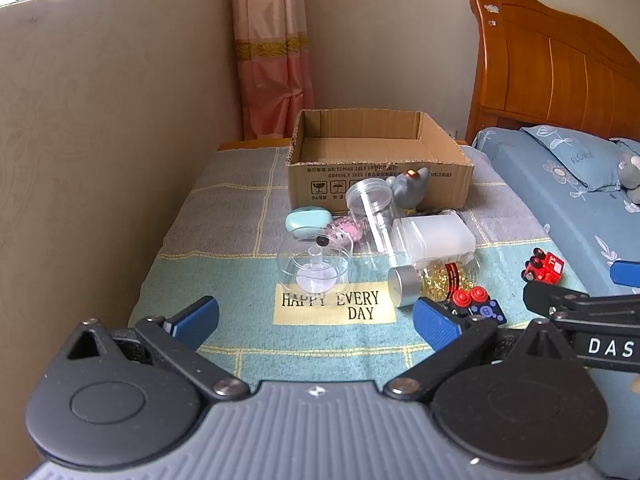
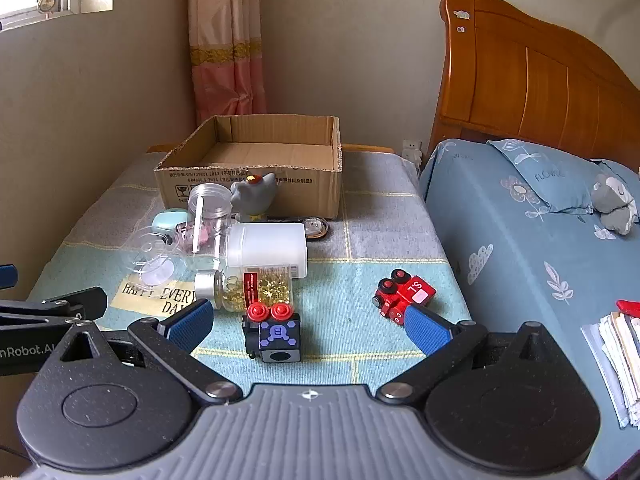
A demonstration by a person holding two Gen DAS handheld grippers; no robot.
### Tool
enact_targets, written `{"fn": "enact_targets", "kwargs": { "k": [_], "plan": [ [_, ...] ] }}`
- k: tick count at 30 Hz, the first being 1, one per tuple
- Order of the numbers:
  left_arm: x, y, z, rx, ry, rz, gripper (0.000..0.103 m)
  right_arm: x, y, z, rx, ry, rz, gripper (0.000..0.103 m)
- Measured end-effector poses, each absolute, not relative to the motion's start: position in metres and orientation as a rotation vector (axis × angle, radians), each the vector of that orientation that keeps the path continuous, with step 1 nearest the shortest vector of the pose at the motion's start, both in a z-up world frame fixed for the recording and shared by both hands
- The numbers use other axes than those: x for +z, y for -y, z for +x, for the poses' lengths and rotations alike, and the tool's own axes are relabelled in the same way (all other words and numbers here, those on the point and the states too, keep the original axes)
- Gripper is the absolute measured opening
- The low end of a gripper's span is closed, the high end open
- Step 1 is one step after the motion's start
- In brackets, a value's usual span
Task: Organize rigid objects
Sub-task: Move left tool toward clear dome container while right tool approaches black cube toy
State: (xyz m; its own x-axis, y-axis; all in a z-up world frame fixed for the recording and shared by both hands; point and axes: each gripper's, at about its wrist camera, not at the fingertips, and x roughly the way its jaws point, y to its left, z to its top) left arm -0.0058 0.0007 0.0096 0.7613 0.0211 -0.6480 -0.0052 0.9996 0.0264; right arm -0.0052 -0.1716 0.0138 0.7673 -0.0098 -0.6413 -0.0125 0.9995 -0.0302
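An open cardboard box [image 1: 380, 176] [image 2: 256, 184] stands at the far end of a cloth-covered table. In front of it lie a clear jar [image 1: 370, 208] [image 2: 210, 220], a white frosted bottle [image 1: 434, 236] [image 2: 266, 246], a bottle of yellow capsules [image 1: 436, 280] [image 2: 248, 286], a clear dome [image 1: 314, 264], a mint case [image 1: 308, 218], a grey bird toy [image 1: 408, 188] [image 2: 254, 196], a black toy with red buttons [image 2: 274, 332] [image 1: 476, 304] and a red toy train [image 2: 404, 296] [image 1: 544, 266]. My left gripper [image 1: 316, 320] is open above the near cloth. My right gripper [image 2: 310, 326] is open, with the black toy between its fingers.
A bed with a blue sheet [image 2: 540, 248] and wooden headboard [image 2: 532, 76] runs along the right. A wall [image 1: 100, 140] bounds the left. A stack of papers [image 2: 616, 360] lies on the bed. A watch [image 2: 316, 228] lies near the box.
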Motion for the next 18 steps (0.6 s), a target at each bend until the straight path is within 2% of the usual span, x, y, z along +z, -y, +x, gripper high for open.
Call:
{"fn": "enact_targets", "kwargs": {
  "k": [18],
  "plan": [
    [0.0079, -0.0029, -0.0016, 0.002, -0.705, 0.017, 0.102, 0.0148, 0.1721, -0.0070, -0.004, -0.683, -0.033, 0.103]
  ]
}}
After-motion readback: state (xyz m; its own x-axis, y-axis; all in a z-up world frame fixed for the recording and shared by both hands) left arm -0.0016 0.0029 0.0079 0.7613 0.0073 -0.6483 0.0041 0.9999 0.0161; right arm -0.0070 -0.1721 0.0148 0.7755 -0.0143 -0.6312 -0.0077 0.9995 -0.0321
